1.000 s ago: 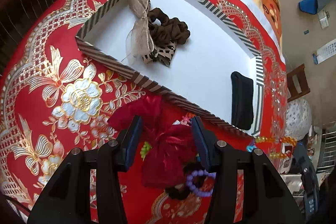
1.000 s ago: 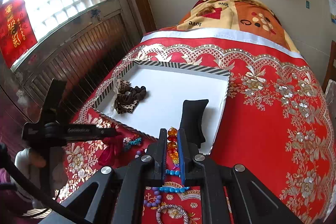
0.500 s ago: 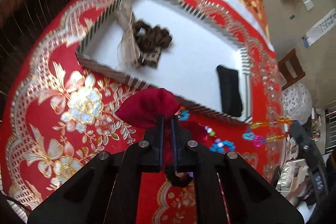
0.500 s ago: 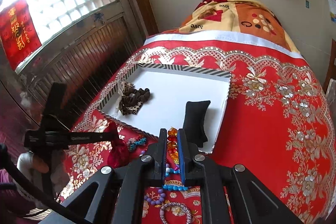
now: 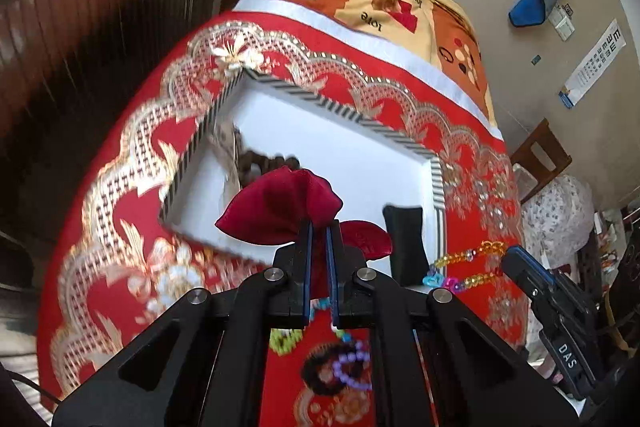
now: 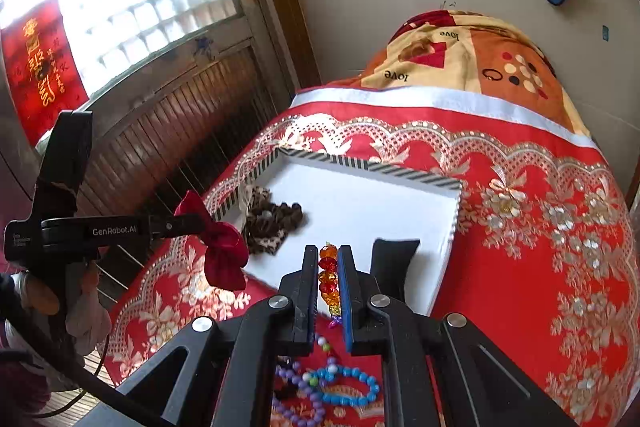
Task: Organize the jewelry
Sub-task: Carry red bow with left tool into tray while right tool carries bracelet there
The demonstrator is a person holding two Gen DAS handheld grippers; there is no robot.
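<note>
My left gripper [image 5: 318, 227] is shut on a dark red velvet bow [image 5: 280, 207], held in the air over the near rim of the white tray [image 5: 320, 103]. In the right wrist view the same bow [image 6: 224, 251] hangs from the left gripper [image 6: 192, 223], left of the tray [image 6: 360, 163]. My right gripper [image 6: 326, 255] is shut on an amber bead bracelet [image 6: 328, 275], whose strand [image 5: 468, 259] dangles below it. Brown scrunchies [image 6: 272, 223] and a black pad [image 6: 394, 255] lie in the tray.
Blue [image 6: 348, 387] and purple [image 6: 296, 387] bead bracelets lie on the red embroidered cloth [image 6: 520, 267] near me. A dark wooden wall [image 5: 80, 27] runs along the left. A folded blanket [image 6: 460, 59] lies behind the tray, and a wooden chair [image 5: 540, 155] stands on the right.
My left gripper closed on the red bow and lifted it off the cloth toward the tray. My right gripper rose a little with the amber bracelet still in it.
</note>
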